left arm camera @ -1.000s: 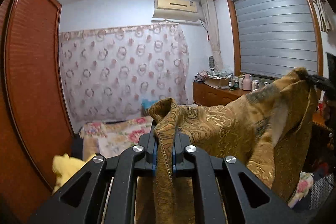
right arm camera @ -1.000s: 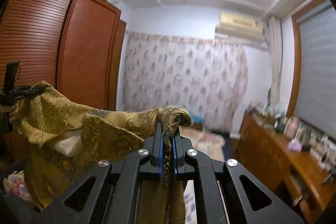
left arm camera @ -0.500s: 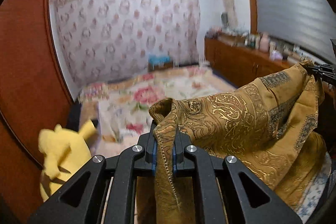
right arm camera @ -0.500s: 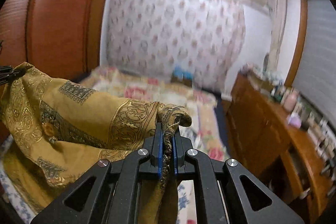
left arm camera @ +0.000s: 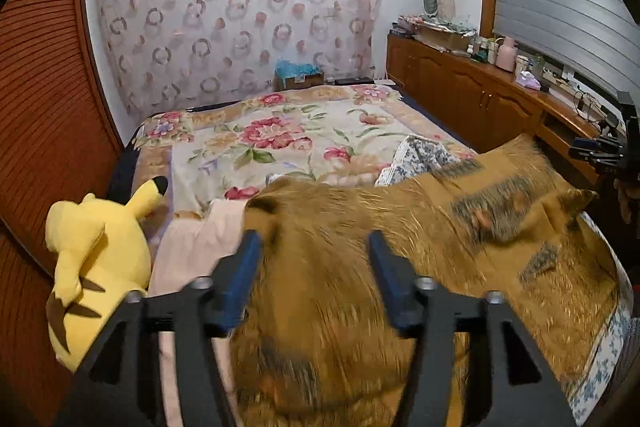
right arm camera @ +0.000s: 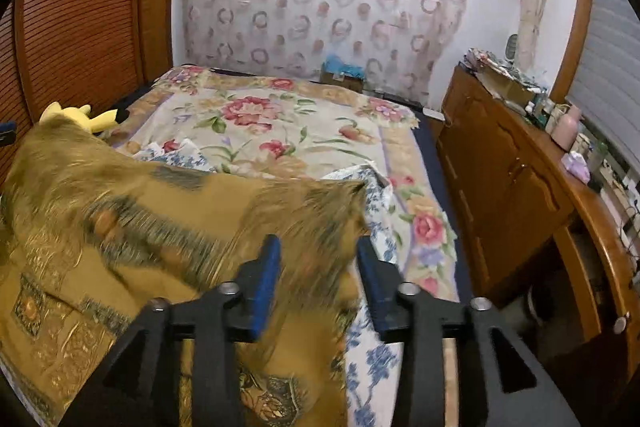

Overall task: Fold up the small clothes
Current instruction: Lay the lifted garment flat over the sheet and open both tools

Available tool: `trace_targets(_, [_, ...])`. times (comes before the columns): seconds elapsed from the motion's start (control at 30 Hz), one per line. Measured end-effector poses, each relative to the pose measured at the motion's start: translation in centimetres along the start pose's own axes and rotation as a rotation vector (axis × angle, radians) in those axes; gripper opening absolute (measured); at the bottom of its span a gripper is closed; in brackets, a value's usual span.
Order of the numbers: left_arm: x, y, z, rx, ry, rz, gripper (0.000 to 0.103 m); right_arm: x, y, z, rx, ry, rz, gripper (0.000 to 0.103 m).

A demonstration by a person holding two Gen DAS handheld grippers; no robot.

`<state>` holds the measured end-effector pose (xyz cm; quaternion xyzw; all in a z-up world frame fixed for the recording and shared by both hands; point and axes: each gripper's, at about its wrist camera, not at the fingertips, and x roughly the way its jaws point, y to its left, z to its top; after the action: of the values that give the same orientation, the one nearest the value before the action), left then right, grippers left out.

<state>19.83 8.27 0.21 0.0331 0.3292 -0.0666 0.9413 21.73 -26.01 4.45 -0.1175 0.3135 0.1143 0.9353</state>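
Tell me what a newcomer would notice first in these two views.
First, the gold patterned cloth, blurred and spread over the near end of the bed, with the left gripper and right gripper over it. Their jaws have just been opening; the cloth lies between them, unpinched. Next, the yellow plush toy at the bed's left edge by the wardrobe.

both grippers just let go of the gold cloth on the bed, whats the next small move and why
Probably draw both grippers back and let the gold paisley cloth settle. The left gripper and right gripper have just been opening, and the cloth lies blurred between their spread jaws, unpinched. It lies rumpled over the blue floral cloth on the bed, so a corner then needs regrasping to flatten it.
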Motion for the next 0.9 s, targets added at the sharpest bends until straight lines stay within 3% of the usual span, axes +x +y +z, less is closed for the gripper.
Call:
trace_targets(0.4, [-1.6, 0.0, -6.5, -0.050, 0.049, -0.002, 0.068, -5.7, 3.3, -5.6, 0.013, -0.009, 0.124, 0.048])
trace_targets(0.63, [0.1, 0.7, -7.7, -0.073, 0.087, 0.012, 0.068, -4.9, 1.9, -8.8, 0.014, 0.025, 0.096, 0.048])
trace_targets(0.9, [1.7, 0.8, -8.1, -0.088, 0.112, 0.003, 0.068, -4.1, 4.7, -10.9, -0.035, 0.095, 0.149, 0.048])
